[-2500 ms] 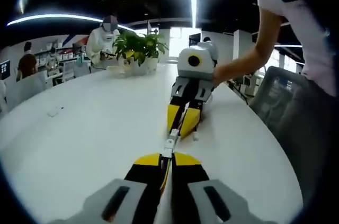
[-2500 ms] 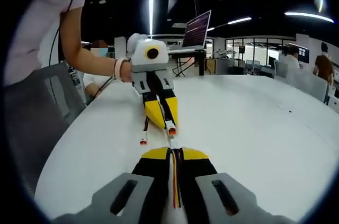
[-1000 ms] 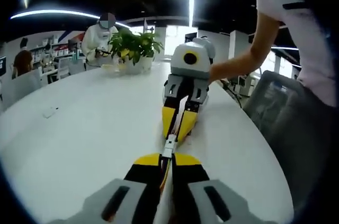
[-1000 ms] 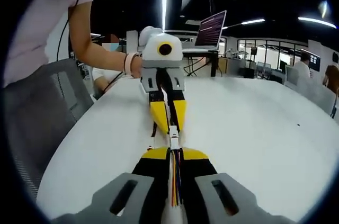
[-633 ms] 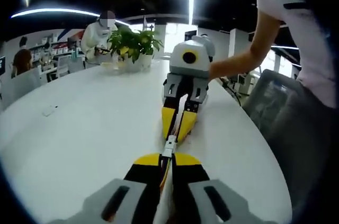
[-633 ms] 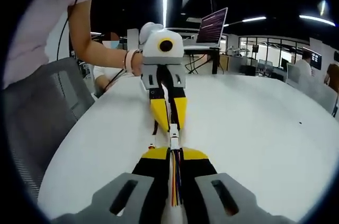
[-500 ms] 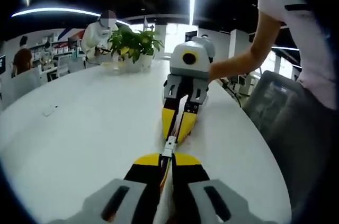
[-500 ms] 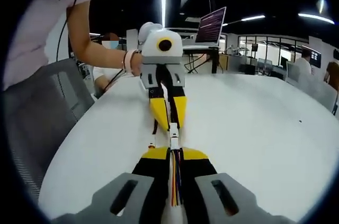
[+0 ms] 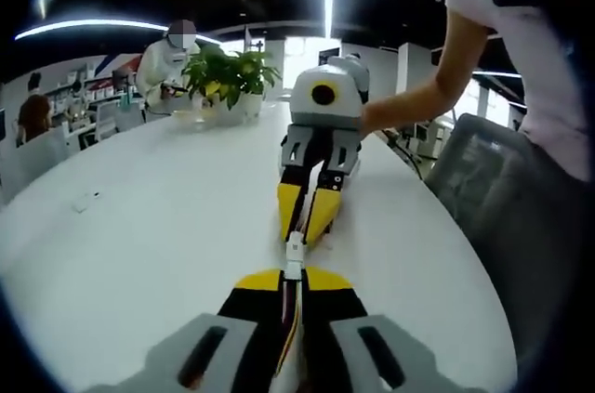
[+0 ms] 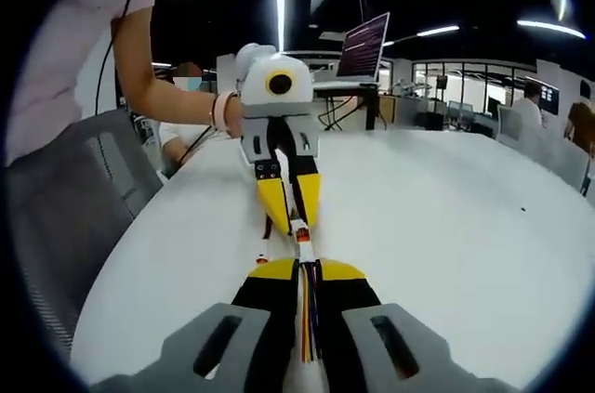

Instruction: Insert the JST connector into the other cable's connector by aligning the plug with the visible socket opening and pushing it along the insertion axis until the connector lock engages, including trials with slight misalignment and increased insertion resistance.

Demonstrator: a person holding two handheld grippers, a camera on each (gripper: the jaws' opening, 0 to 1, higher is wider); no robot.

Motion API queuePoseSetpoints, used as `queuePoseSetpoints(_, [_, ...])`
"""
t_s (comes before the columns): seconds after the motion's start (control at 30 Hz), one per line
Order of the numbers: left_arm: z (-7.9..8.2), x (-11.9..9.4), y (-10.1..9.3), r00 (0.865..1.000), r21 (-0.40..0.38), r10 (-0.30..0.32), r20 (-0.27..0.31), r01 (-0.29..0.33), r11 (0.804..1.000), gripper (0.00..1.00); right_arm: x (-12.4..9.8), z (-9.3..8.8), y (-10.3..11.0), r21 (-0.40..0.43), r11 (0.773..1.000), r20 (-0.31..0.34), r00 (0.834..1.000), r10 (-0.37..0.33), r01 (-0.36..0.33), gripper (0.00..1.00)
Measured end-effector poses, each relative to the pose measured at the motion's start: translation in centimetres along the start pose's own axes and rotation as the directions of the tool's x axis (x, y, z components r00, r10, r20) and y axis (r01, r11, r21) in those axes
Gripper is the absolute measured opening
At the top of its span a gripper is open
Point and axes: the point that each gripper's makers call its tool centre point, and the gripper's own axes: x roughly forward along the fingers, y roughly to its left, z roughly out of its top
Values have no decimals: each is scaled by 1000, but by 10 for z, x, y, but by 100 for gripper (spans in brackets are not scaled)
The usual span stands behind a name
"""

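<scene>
Table (image 9: pixel 139 226), white and broad, lies under both grippers, which face each other nose to nose so plug and socket share one axis. Left gripper (image 9: pixel 293 274) has its jaws closed on its cable, white connector (image 9: pixel 294 249) jutting forward. Right gripper (image 10: pixel 306 268) pinches its coloured wires (image 10: pixel 308 319), plug (image 10: pixel 301 237) at the tips, apparently meeting its mate.
</scene>
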Motion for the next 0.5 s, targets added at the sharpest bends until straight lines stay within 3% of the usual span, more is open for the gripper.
queuePoseSetpoints(0.5, [-6,3,-1,999,18,-8,-33,9,1000,1,1,4,5,-18,1000,-8,1000,11,-11,3])
